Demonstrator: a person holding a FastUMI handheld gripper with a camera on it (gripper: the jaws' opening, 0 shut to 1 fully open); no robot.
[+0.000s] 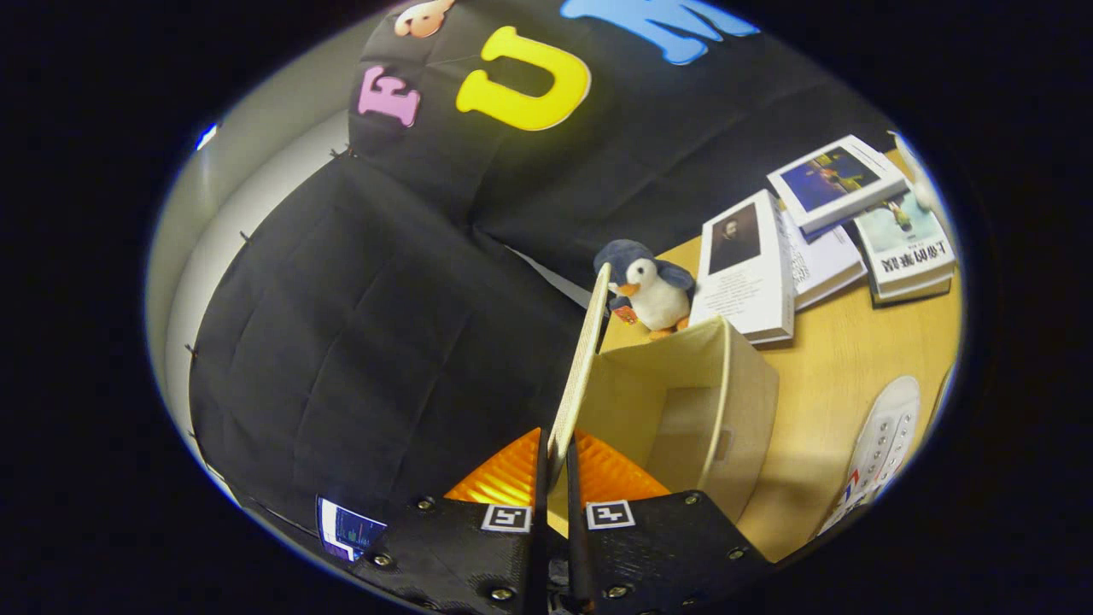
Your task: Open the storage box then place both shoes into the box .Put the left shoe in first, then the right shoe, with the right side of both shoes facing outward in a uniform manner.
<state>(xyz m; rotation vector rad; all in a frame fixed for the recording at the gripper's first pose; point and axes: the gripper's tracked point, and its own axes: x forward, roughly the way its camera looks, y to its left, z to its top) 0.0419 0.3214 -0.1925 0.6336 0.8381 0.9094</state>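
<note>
My gripper (554, 461) is shut on the beige lid (581, 367) of the storage box, pinching its near edge between both fingers. The lid stands raised on edge, reaching away toward the penguin toy. To the right of the lid the beige fabric storage box (747, 401) stands open on the wooden table, its inside bare. A white shoe (879, 444) with eyelets and red-and-blue marks lies on the table to the right of the box.
A plush penguin (651, 286) sits just beyond the box. Several books (820, 231) lie on the wooden table (837, 359) behind and to the right. The black cloth wall stands close on the left and behind.
</note>
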